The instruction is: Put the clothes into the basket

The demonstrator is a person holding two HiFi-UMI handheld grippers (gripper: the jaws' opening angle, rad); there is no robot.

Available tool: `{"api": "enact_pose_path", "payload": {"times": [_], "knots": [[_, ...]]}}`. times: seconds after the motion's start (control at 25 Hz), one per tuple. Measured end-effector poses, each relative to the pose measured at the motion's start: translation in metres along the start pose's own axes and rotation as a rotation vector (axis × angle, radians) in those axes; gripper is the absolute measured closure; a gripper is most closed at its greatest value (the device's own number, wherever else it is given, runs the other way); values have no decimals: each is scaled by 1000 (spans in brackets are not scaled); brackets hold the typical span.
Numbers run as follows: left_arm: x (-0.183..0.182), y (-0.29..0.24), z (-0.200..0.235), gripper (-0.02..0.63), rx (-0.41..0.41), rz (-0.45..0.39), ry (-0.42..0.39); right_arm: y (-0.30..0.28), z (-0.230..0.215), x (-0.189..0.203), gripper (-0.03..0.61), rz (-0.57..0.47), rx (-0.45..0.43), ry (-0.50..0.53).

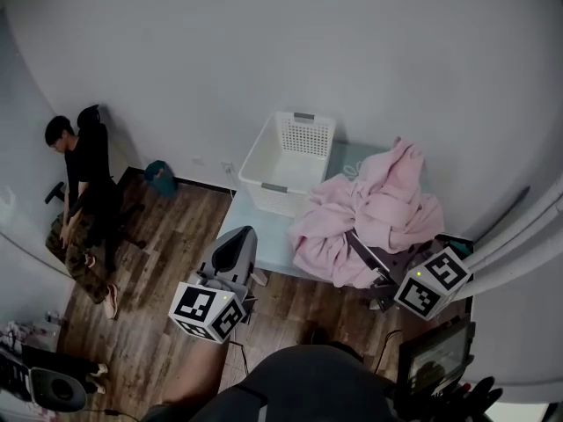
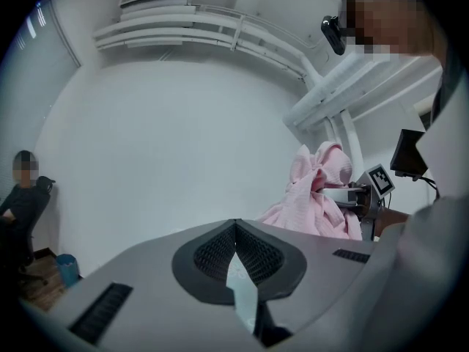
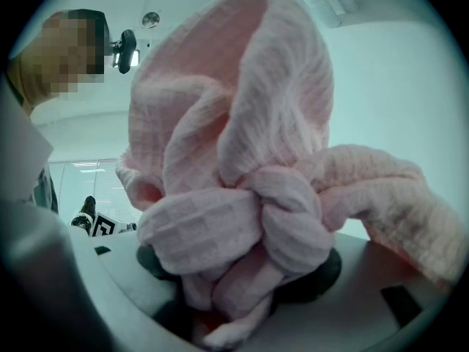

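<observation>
We judge the pink waffle-knit garment (image 1: 369, 214) just beside the white perforated plastic basket (image 1: 286, 161) soft and floppy. Our right hand-held gripper (image 1: 376, 271) rightly clamps its bunched folds, and our left hand-held gripper (image 2: 234, 229) is closed, empty.

Dim, cool, even light; strong fisheye curvature, dark corners, blurred near surfaces.

Your right gripper (image 1: 356, 240) has its jaw tips buried in the pink waffle cloth (image 3: 242, 160), out of your sight; that heap also hides the right half of the table (image 1: 274, 244).
</observation>
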State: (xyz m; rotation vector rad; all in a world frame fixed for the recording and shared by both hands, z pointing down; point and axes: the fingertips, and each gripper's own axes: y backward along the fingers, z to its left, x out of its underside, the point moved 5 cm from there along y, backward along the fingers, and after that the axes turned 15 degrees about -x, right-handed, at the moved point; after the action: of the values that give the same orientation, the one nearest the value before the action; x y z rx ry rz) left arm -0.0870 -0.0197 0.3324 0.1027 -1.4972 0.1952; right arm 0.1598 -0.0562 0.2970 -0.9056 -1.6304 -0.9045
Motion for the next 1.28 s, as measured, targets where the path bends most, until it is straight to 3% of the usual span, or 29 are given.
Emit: {"api": "enact_pose_path", "payload": {"times": [0.4, 0.76, 1.28], "knots": [[4, 17, 1, 611, -52, -25, -45, 1, -3, 5, 245, -56, -50, -6], [12, 19, 2, 611, -23, -53, -52, 4, -3, 11, 245, -83, -18, 1], [-15, -125, 126, 611, 42, -31, -36, -163, -117, 25, 245, 11, 109, -78]]}}
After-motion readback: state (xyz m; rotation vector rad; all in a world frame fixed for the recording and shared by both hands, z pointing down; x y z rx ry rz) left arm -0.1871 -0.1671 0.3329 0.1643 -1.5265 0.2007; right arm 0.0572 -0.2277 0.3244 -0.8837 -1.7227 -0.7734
